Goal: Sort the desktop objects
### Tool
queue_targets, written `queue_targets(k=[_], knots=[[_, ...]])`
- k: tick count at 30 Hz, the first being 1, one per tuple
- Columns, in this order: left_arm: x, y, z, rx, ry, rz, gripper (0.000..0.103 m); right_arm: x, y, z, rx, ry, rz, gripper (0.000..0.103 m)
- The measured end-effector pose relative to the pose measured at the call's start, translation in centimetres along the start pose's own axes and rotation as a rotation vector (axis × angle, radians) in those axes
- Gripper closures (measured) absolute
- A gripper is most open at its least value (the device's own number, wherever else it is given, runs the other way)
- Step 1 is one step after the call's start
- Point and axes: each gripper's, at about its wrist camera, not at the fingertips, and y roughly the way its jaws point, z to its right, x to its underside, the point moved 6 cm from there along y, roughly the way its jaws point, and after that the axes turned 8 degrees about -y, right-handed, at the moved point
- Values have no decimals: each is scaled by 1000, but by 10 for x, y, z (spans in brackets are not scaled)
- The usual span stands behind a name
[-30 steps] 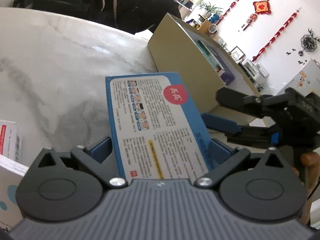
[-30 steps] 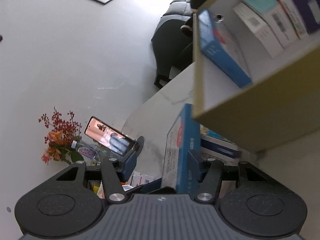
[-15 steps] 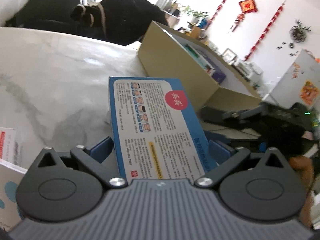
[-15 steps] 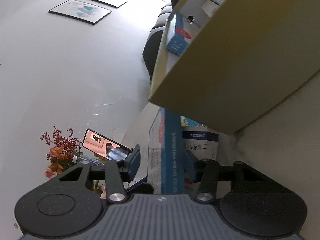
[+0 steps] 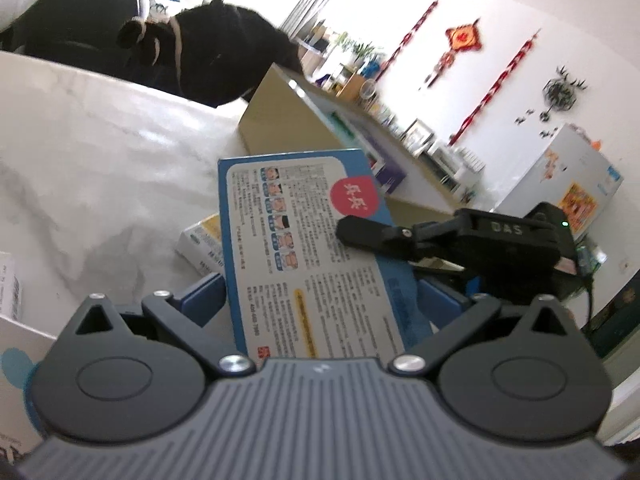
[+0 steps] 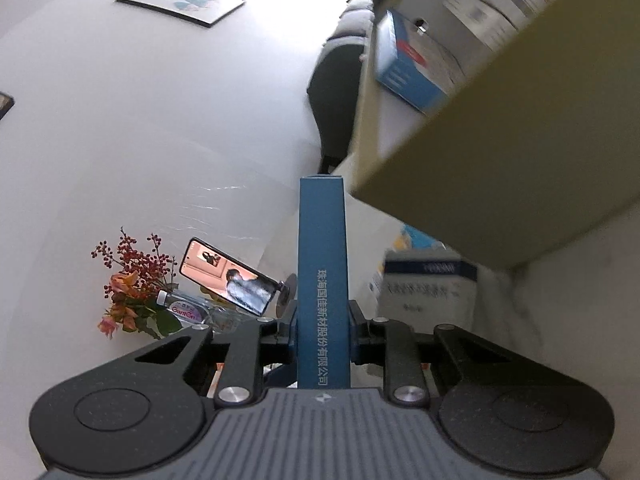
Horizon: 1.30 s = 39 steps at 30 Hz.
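Observation:
A flat blue box (image 5: 312, 248) with printed instructions and a red badge lies across my left gripper (image 5: 320, 300), whose blue pads press on its two long sides. From the right, my right gripper (image 5: 352, 240) reaches in, one black finger lying over the box's top face. In the right wrist view the same blue box (image 6: 322, 280) shows its narrow side, and my right gripper (image 6: 322, 320) is shut on it, pads tight against both faces. The open tan cardboard box (image 5: 280, 128) stands just beyond, and it looms close at the upper right (image 6: 500, 160).
Several packets stand inside the cardboard box, one a blue carton (image 6: 404, 68). A white medicine box (image 5: 200, 244) lies on the marble table (image 5: 100, 160) under the held box. More white boxes (image 5: 12, 288) sit at the left edge. A phone on a stand (image 6: 228, 276) and flowers (image 6: 132, 292) are nearby.
My right gripper's jaws have closed from wide apart onto the blue box. Its finger now lies over the box in the left view. The left gripper's view has tilted up slightly.

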Motion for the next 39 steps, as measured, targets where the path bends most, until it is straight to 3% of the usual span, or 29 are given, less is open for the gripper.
queue_targets(k=[7, 15, 24, 33, 39], knots=[[-6, -15, 10, 72, -14, 55, 0, -30, -13, -13, 11, -44, 42, 78], [-6, -4, 3, 63, -53, 49, 0, -93, -42, -24, 53, -90, 162, 78], [-6, 0, 3, 49, -55, 41, 0, -152, -53, 7, 166, -54, 233, 78], [-11, -5, -5, 20, -63, 51, 0, -186, -55, 30, 126, 25, 255, 78], [-12, -3, -8, 16, -72, 51, 0, -211, -68, 38, 216, -9, 289, 78]])
